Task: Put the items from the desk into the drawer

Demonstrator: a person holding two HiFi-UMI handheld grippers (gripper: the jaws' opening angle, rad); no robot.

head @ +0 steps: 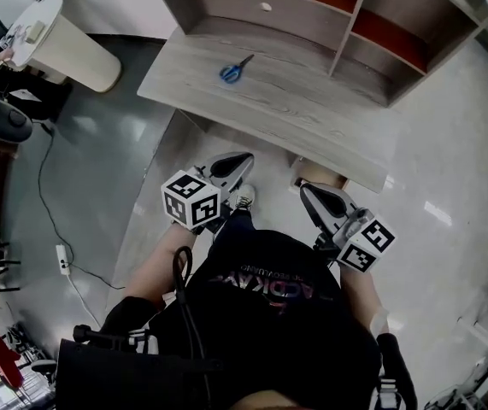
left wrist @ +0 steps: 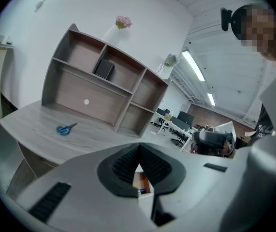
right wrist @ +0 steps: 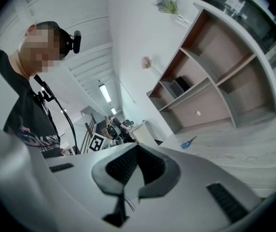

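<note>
Blue-handled scissors lie alone on the grey wooden desk; they also show as the scissors and the scissors. A panel with a small white knob sits in the hutch behind them. Under the desk's front edge a wooden drawer stands open; through the left jaws I see the drawer with something blue inside. My left gripper and right gripper hang close to the person's body, below the desk edge. Both are shut and empty: left gripper, right gripper.
A white bin stands left of the desk. A cable and power strip lie on the floor at the left. A black box sits on a hutch shelf. Office furniture stands to the right.
</note>
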